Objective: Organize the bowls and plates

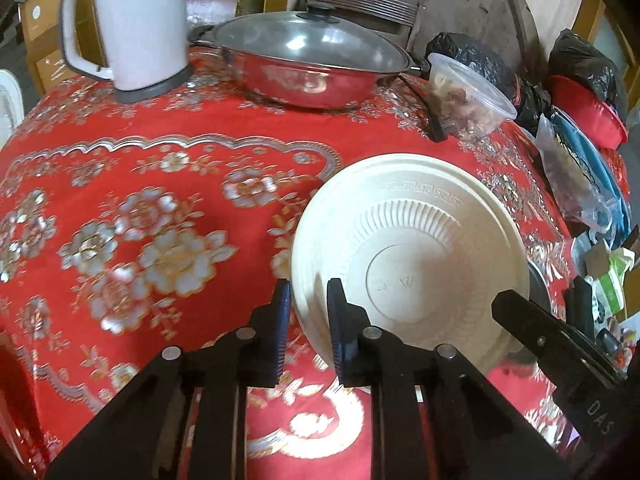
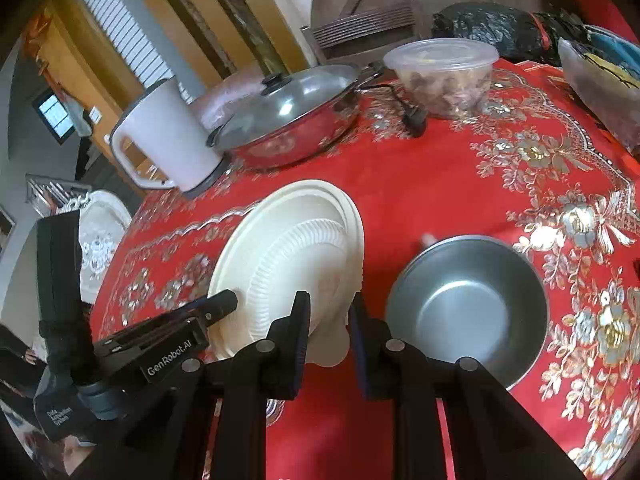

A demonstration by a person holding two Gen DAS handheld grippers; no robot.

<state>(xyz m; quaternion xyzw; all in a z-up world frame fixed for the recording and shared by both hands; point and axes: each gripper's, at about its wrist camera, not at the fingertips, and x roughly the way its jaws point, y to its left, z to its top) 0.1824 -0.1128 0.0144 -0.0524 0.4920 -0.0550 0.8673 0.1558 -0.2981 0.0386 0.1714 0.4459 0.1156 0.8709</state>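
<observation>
A cream ribbed plate (image 1: 408,240) is tilted up off the red tablecloth with its underside facing the left wrist camera. My left gripper (image 1: 309,316) is shut on its left rim, a finger on each face. My right gripper (image 2: 330,328) is shut on the opposite rim of the plate (image 2: 288,252), where a second rim seems to show behind the first. Each gripper appears in the other's view: the right one (image 1: 506,304) and the left one (image 2: 226,304). An empty steel bowl (image 2: 468,308) sits on the cloth just right of the plate.
At the back stand a white kettle (image 1: 132,20), a lidded steel pan (image 1: 312,64) and a clear tub of food (image 1: 468,96). Bags and packets (image 1: 580,168) crowd the right edge. The table's rounded left edge (image 2: 116,264) drops off near a white chair.
</observation>
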